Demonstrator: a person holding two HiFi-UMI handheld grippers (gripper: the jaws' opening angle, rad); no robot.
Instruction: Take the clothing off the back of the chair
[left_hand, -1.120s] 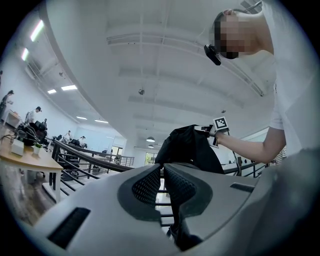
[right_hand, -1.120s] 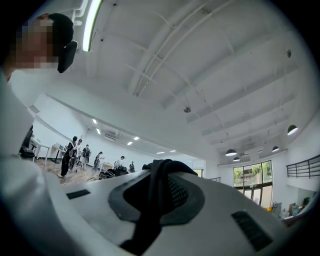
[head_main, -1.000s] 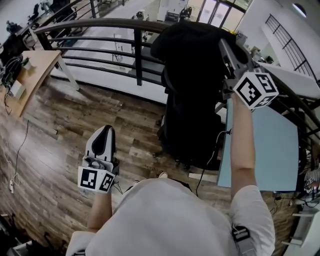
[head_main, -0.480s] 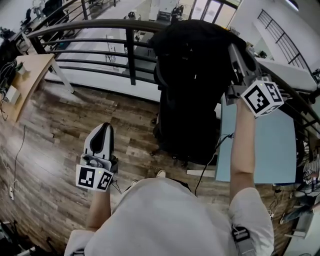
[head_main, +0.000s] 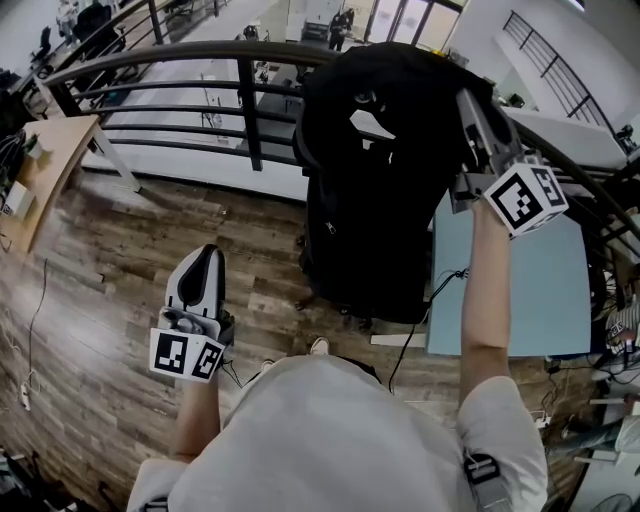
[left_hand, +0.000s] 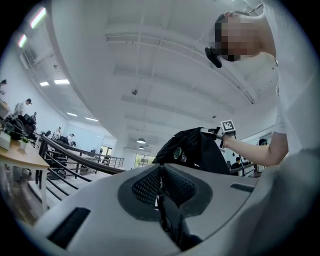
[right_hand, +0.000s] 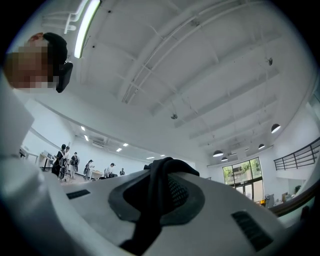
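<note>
Hanging from the raised right gripper (head_main: 466, 108), the black jacket (head_main: 385, 90) is bunched high in the upper middle of the head view. It drapes down over the black chair (head_main: 365, 270) that stands below it. Dark cloth and dark chair run together, so I cannot tell whether the jacket is touching the chair's back. A pale gap shows through the folds near the top. In the right gripper view the jaws are closed on a fold of this black fabric, which runs up between the pads and curls over the tips. The arm behind the gripper is stretched upward, with the marker cube (head_main: 527, 197) at the wrist end.

The left gripper (head_main: 204, 262) is held low at the left, over the wooden floor (head_main: 110, 300), well apart from the chair. Its own view shows the jaws pressed together with nothing between them. Beyond them the jacket appears again, with a round green badge (left_hand: 177, 154) on it.

A dark metal railing (head_main: 245, 105) curves behind the chair. A light-blue tabletop (head_main: 545, 290) lies just beside the chair on the right, under the raised arm.
</note>
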